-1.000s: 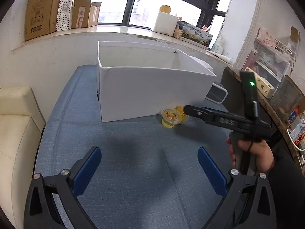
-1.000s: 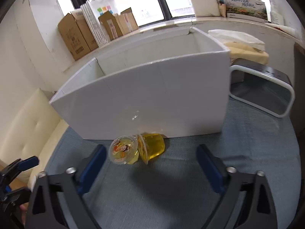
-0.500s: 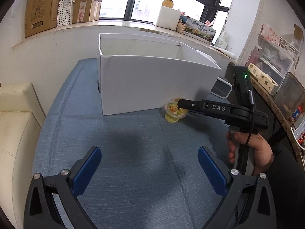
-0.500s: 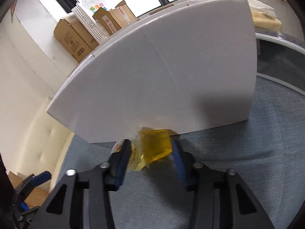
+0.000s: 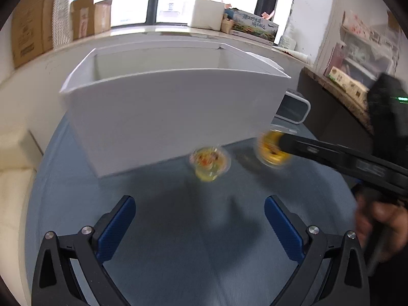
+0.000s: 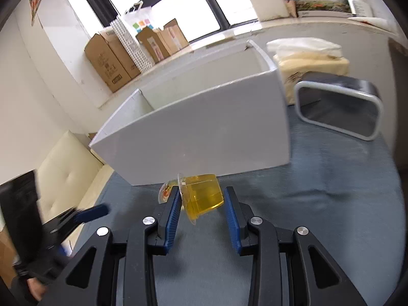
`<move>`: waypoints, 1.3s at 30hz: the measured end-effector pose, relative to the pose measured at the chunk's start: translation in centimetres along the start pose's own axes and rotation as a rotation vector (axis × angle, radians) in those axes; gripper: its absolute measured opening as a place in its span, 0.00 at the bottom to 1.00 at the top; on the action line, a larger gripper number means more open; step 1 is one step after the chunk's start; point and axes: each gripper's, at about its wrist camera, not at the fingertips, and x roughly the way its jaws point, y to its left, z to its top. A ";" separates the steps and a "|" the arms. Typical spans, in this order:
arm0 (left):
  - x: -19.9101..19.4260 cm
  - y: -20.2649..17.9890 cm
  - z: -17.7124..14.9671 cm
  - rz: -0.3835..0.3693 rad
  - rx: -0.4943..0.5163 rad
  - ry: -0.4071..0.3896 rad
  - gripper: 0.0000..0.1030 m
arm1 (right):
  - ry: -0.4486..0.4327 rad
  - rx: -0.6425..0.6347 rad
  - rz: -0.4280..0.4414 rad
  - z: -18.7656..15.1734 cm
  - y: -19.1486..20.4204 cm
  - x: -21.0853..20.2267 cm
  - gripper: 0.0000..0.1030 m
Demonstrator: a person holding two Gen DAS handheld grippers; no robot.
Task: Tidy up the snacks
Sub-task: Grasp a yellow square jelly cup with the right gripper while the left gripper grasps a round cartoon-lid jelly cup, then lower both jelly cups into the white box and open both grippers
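My right hand-held gripper [image 6: 201, 204] is holding a jelly cup [image 6: 202, 197] just short of the white box [image 6: 204, 137]; my left [image 5: 200, 223] is gaping wide.

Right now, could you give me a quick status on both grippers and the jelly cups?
Right gripper shut on jelly cup. Left gripper open, empty. Second jelly cup on table by white box. Nothing blocking.

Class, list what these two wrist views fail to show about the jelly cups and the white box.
- Left wrist: both jelly cups are motion-blurred; labels unreadable.
- Right wrist: the second cup is mostly hidden behind the right gripper finger.
- Both views: the white box floor is hidden by its front wall.
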 end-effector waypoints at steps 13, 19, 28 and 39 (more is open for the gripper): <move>5.6 -2.0 2.1 0.037 0.010 0.035 1.00 | -0.057 0.081 -0.012 -2.2 -3.9 -6.6 0.36; 6.8 -1.9 2.4 0.071 0.006 0.062 0.49 | -0.066 0.095 -0.011 -2.5 -4.5 -7.2 0.36; 4.3 -1.2 1.9 0.013 0.010 0.011 0.48 | -0.062 0.074 0.003 -2.5 -3.7 -6.5 0.36; -6.2 1.1 3.6 -0.028 0.015 -0.156 0.48 | -0.105 -0.004 0.045 1.8 0.2 -5.7 0.36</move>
